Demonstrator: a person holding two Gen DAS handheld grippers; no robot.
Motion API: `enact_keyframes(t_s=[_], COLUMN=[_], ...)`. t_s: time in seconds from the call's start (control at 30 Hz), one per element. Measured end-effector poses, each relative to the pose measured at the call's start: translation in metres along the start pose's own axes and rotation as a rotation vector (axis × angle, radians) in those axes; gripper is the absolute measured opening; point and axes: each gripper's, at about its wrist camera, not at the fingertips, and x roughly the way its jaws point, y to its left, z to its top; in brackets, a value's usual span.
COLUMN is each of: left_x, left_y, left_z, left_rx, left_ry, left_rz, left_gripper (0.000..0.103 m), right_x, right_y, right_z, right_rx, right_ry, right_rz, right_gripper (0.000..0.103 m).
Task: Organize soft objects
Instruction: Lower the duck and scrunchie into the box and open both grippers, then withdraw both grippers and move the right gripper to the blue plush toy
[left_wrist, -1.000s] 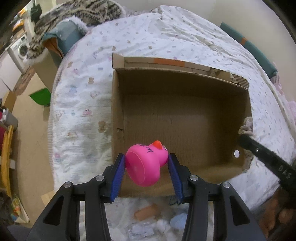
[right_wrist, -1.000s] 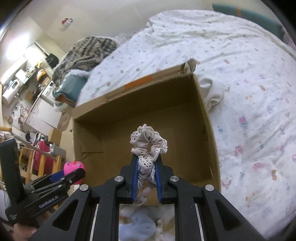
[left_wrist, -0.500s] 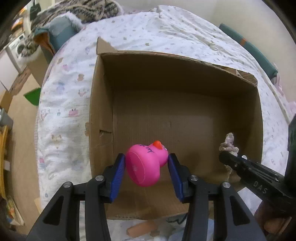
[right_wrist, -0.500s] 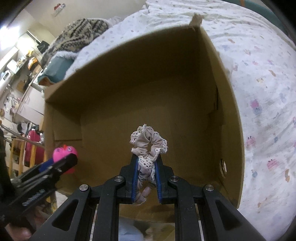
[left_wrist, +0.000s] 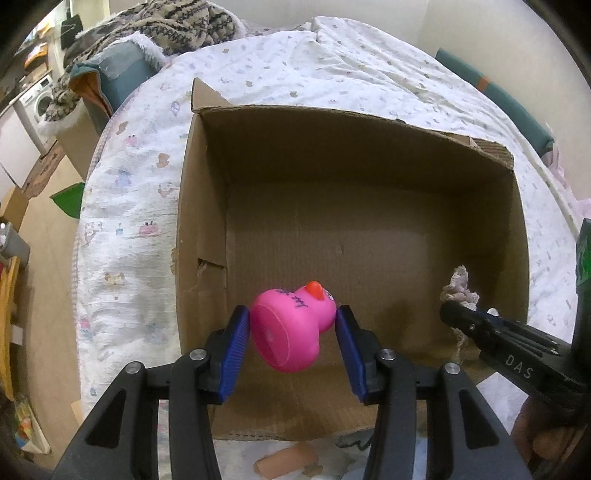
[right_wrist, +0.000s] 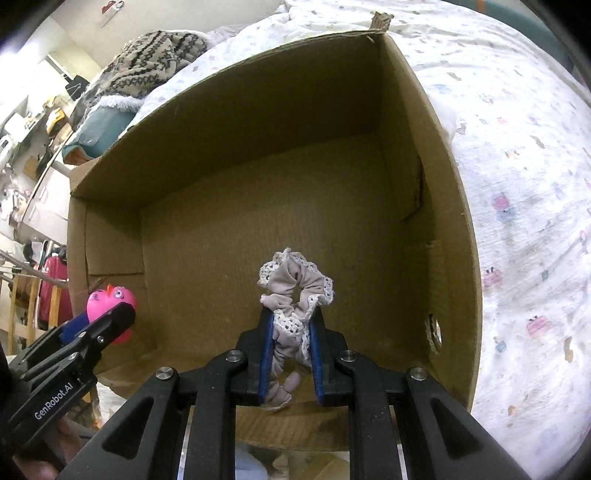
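Observation:
My left gripper is shut on a pink rubber duck with an orange beak, held over the near left part of an open cardboard box. My right gripper is shut on a beige scrunchie with lace trim, held over the near middle of the same box. The box floor is bare. The right gripper and scrunchie show at the right in the left wrist view. The left gripper and duck show at the left in the right wrist view.
The box lies on a bed with a white patterned quilt. A knitted blanket and teal cushion lie at the bed's far left. Small items lie in front of the box. Floor and furniture are to the left.
Both grippers have moved forward over the box with their objects still held. The box now fills both views.

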Motion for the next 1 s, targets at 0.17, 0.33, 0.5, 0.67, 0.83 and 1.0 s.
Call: enact_keyframes(t_s=[0.17, 0.33, 0.5, 0.67, 0.83, 1.0], left_x=[-0.004, -0.006, -0.009, -0.016, -0.022, -0.03], left_y=[-0.001, -0.003, -0.004, -0.003, -0.003, 0.0], left_z=[-0.001, -0.002, -0.004, -0.004, -0.005, -0.004], left_rx=[0.006, 0.014, 0.023, 0.014, 0.004, -0.008], left_ry=[-0.006, -0.015, -0.021, -0.019, -0.025, -0.027], left_rz=[-0.007, 0.0, 0.003, -0.028, -0.028, -0.046], left_gripper=[0.044, 0.044, 0.052, 0.064, 0.065, 0.065], right_x=[-0.004, -0.007, -0.019, -0.025, -0.03, -0.035], right_y=[0.001, 0.004, 0.009, 0.009, 0.008, 0.006], right_z=[-0.002, -0.003, -0.001, 0.001, 0.002, 0.003], right_rx=[-0.015, -0.026, -0.037, -0.042, -0.038, -0.015], right_ry=[-0.012, -0.022, -0.078, -0.094, -0.101, -0.104], right_rz=[0.012, 0.002, 0.021, 0.012, -0.006, -0.001], right_gripper=[0.018, 0.035, 0.069, 0.069, 0.069, 0.069])
